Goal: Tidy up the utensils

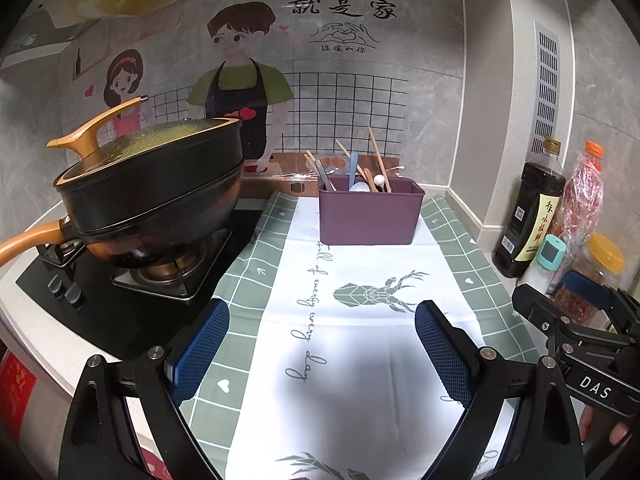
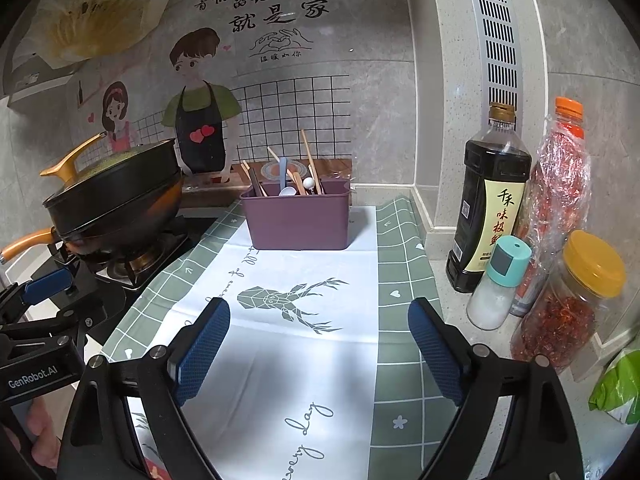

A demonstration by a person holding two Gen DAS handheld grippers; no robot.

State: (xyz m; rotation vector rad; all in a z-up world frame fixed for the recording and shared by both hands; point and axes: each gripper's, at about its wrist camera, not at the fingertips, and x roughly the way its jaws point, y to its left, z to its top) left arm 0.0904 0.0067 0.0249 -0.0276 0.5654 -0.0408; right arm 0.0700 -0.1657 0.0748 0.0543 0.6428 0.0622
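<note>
Utensils (image 1: 360,172) — wooden chopsticks, a pale blue spoon, a white round-ended piece — stand handle-up in a purple rectangular plastic bin (image 1: 370,216) at the far end of the deer-print cloth (image 1: 360,320), long axes near upright, leaning. Left gripper (image 1: 322,352) and right gripper (image 2: 320,354) gape wide, empty.

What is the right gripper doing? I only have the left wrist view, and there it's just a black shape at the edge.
Observer: The right gripper is open above the tablecloth, with nothing between its pads.
Operator: Is there anything to the right of the yellow-lidded jar? My view cuts off there.
Observer: Yes, a green bag lies on the counter just beyond the jar, at the picture's right edge.
</note>
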